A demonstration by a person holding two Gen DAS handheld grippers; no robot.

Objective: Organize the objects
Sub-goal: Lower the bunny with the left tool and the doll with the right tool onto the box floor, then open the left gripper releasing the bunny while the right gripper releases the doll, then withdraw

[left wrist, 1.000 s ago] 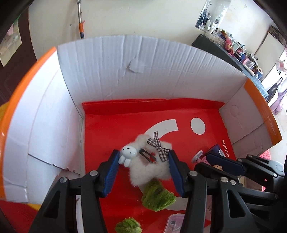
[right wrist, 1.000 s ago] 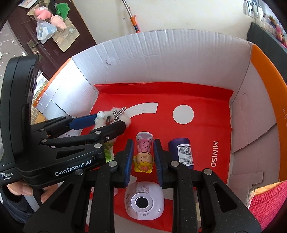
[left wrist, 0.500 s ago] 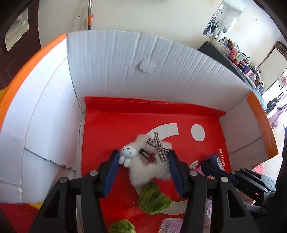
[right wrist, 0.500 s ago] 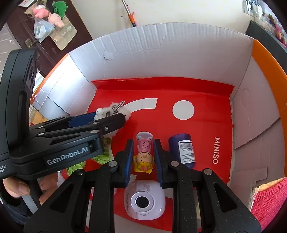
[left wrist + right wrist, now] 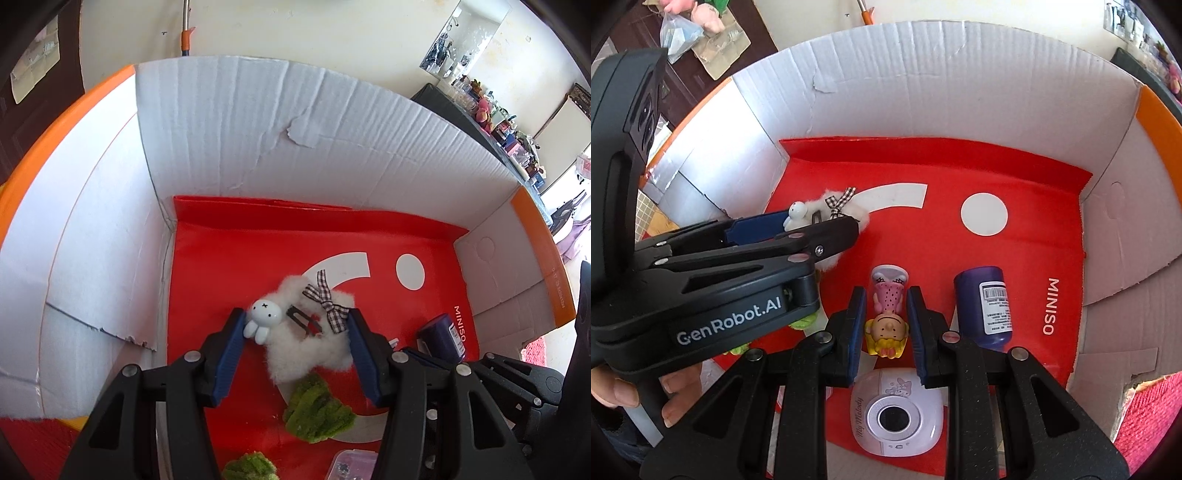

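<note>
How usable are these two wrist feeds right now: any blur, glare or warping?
Left wrist view: sharp, evenly lit, the cardboard box walls bow from the fisheye, window glare at the right edge. Right wrist view: sharp too, dark vignette corners, the left hand-held gripper blocks the left third.

A cream wall [image 5: 332, 33] stands in daylight behind. A dark wooden door [image 5: 701, 85] lies left, a cluttered dark shelf [image 5: 491, 122] right, a mirror [image 5: 465, 40] above it.

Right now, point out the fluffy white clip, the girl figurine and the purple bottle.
fluffy white clip [image 5: 310, 354], left wrist view, on its white fur.
girl figurine [image 5: 887, 301], right wrist view, on her pink dress.
purple bottle [image 5: 979, 280], right wrist view, on its upper body.
</note>
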